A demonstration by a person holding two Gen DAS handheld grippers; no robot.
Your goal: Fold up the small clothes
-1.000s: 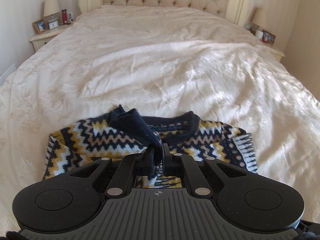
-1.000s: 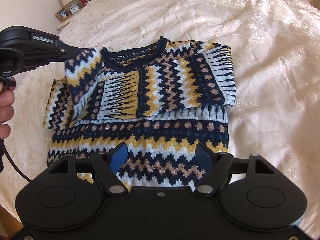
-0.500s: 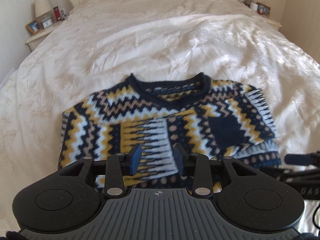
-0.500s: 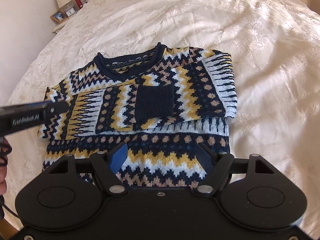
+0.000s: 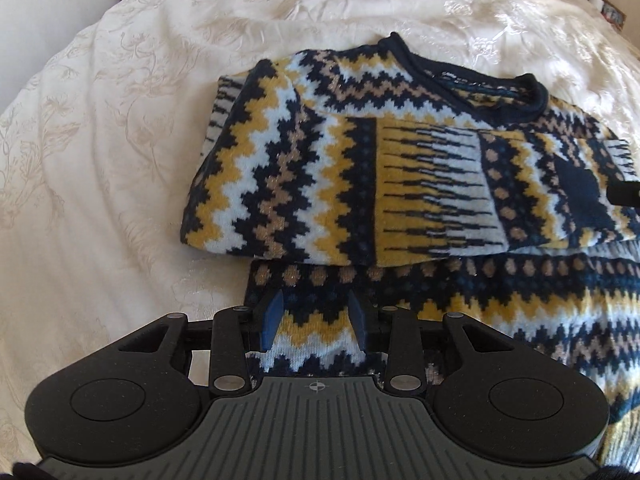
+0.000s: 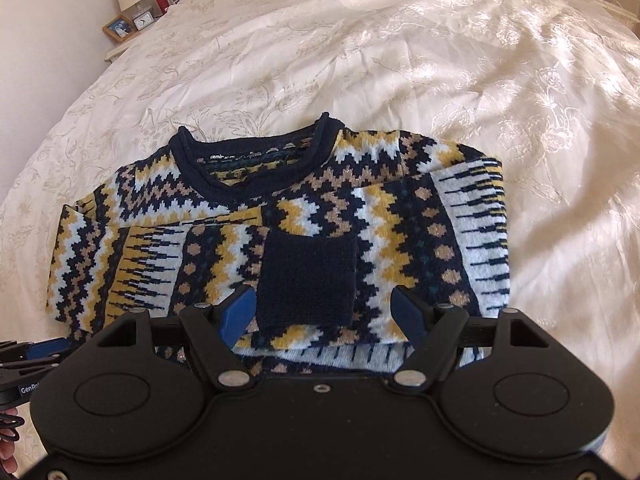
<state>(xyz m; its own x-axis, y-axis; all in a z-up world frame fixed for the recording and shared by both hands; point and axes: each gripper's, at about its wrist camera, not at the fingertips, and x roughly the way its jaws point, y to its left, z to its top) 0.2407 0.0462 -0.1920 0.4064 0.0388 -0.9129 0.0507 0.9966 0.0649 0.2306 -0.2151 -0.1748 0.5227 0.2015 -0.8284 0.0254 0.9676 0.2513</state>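
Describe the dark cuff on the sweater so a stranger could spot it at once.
Start at the cream bed, where one patterned sweater lies with its sleeves folded across the chest. Below the navy collar, near the chest's middle, the cuff ends the sleeve folded in from the left. It is the only plain navy block; everything around it is zigzags and diamonds in yellow, white and tan.

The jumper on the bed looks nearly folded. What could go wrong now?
Two things might. Both sleeves lie loosely across the jumper, so lifting the bottom part could slide them out of place. The left gripper is open over the lower left edge; if it pinches only the top layer there, the fold may come out crooked. The right gripper is open too, holding nothing.
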